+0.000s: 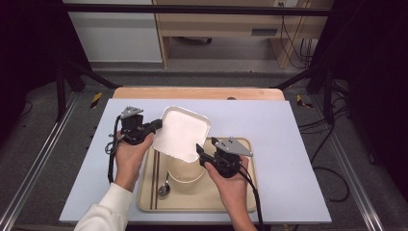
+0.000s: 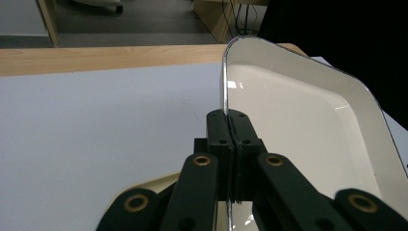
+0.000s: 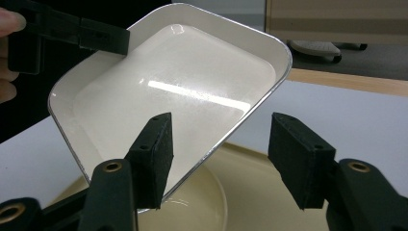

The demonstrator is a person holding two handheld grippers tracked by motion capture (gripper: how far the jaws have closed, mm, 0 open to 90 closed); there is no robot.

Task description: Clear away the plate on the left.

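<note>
One hand-held gripper (image 2: pixel 230 144) clamps white tray (image 2: pixel 308 125)

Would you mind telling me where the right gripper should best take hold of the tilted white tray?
Probably the near rim of the white tray, approached from the person's side. It hangs tilted over the bowl, the left gripper is shut on its far-left rim, and the right gripper already straddles that thin edge, jaws open.
</note>
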